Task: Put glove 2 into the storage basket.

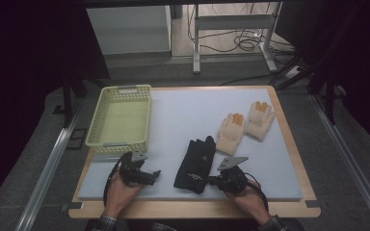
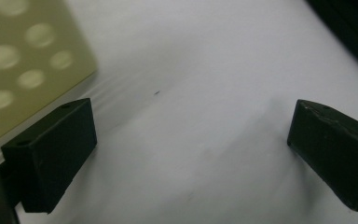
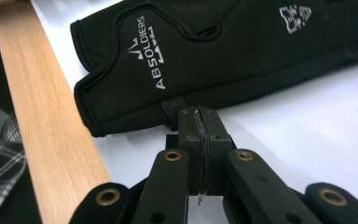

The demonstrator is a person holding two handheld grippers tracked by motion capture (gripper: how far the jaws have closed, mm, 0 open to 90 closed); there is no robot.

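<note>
Black glove (image 3: 205,51) lying flat near desk (image 1: 289,144) front edge; right hand-held gripper (image 3: 200,114) clenching on small cuff tab; left hand-held gripper (image 2: 191,140) released, idling beside basket (image 1: 120,118). Next, probably: lifting gently toward basket.

- A black glove (image 1: 196,165) is laid flat on the desk's white mat near the front edge, fingers pointing away.
- White "ABSOLDIERS" lettering is printed by its cuff.
</note>
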